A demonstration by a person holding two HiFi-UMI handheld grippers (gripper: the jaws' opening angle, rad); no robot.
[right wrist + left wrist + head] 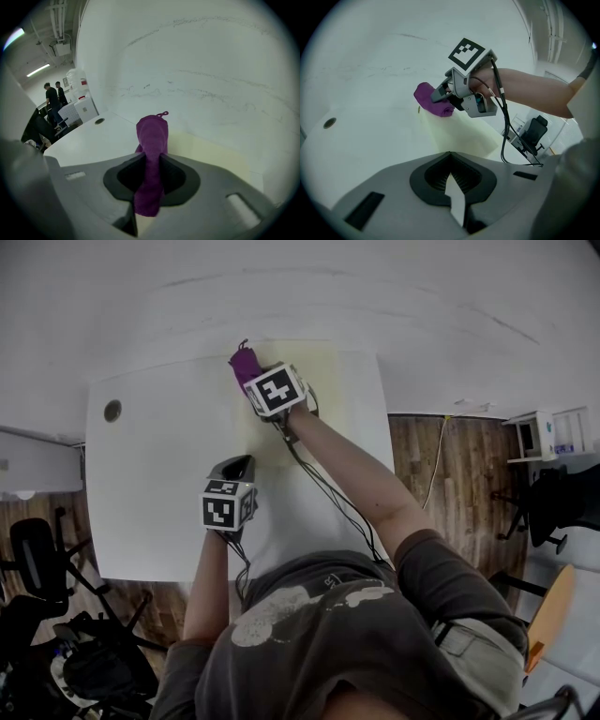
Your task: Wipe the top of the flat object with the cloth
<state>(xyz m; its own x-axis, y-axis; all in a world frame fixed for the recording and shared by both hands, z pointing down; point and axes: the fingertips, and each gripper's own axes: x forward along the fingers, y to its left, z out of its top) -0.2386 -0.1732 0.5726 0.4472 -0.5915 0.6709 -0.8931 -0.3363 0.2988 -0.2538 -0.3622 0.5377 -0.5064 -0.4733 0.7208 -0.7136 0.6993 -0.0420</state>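
nearest the camera, the left gripper (pixel 241 463) is over the white table (pixel 159 484), at about 7 o'clock of the flat sheet (pixel 328 395). its own view shows the jaws clenched together with nothing between them; whether the tips touch the table cannot be told. a black cable (pixel 328 498) runs from the person's body along the right forearm to the right gripper (pixel 255 379).

further out, the right gripper's jaws are clamped on the purple cloth (pixel 244 362), which passes between them and bunches up beyond the tips (a small loop shows at its far end). the cloth lies at the sheet's 11 o'clock corner, resting on or just at its edge. the sheet is pale yellow, lies flat on the table and reaches to the far edge by the white wall (pixel 375 287).

a round grommet hole (pixel 112 411) sits toward 9 o'clock on the table, well apart from both grippers. an office chair (pixel 37 559) stands off the table at 8 o'clock
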